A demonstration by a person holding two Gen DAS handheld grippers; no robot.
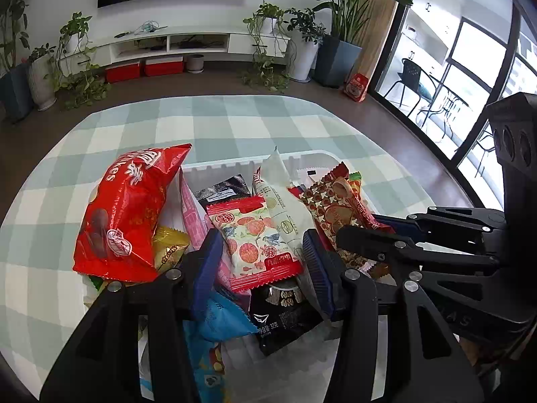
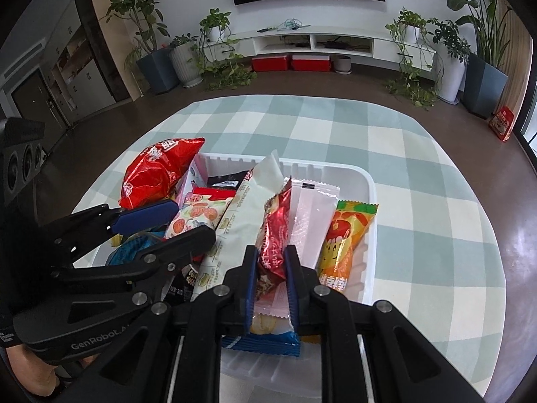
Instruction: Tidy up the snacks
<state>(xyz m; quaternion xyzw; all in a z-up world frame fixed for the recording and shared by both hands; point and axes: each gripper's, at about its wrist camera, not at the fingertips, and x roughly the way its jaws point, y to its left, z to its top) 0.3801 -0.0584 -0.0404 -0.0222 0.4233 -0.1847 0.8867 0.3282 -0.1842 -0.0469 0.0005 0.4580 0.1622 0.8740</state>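
A white plastic tray (image 2: 369,181) on the checked tablecloth holds several snack packets. My right gripper (image 2: 271,262) is shut on a red star-patterned packet (image 2: 273,225), which stands on edge in the tray between a long cream packet (image 2: 241,215) and a pale pink sachet (image 2: 312,215). My left gripper (image 1: 261,255) hangs over the tray's left half with its jaws apart. A white packet printed with peaches (image 1: 255,238) lies between them, and the pads do not press on it. A big red bag (image 1: 124,215) rests on the tray's left rim.
An orange packet (image 2: 345,238) lies by the tray's right wall. A black packet (image 1: 282,315) and a blue packet (image 1: 225,319) sit near the front. The two grippers are close side by side. Beyond the table edge are a floor, potted plants (image 2: 218,30) and a TV stand (image 2: 315,40).
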